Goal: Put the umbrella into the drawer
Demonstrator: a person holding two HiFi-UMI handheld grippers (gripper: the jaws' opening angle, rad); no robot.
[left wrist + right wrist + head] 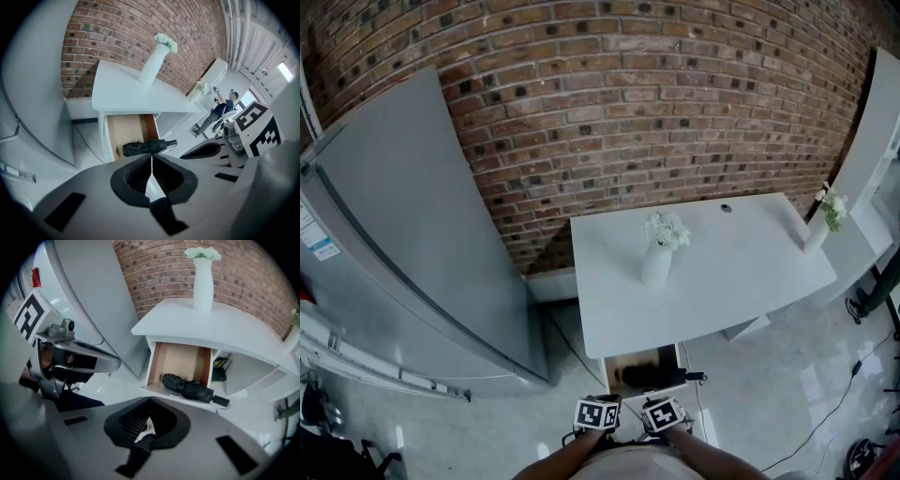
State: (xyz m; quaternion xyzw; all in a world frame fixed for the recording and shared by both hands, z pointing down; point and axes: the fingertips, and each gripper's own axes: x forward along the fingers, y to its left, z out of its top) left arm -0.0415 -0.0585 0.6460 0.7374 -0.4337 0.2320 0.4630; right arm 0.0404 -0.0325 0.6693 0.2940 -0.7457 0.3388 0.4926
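Umbrella [190, 387] lies across open drawer [180, 359] beneath table [220, 331] holding vase [203, 280].

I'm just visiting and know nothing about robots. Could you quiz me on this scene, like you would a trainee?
1. True or false: the umbrella is gripped by one of the tongs.
2. The drawer under the white table is: A shut, B open, C taken out.
3. Fill in: the left tongs and right tongs both have their jaws ____.
Key: 1 false, it lies in the drawer; 2 B; 3 shut.
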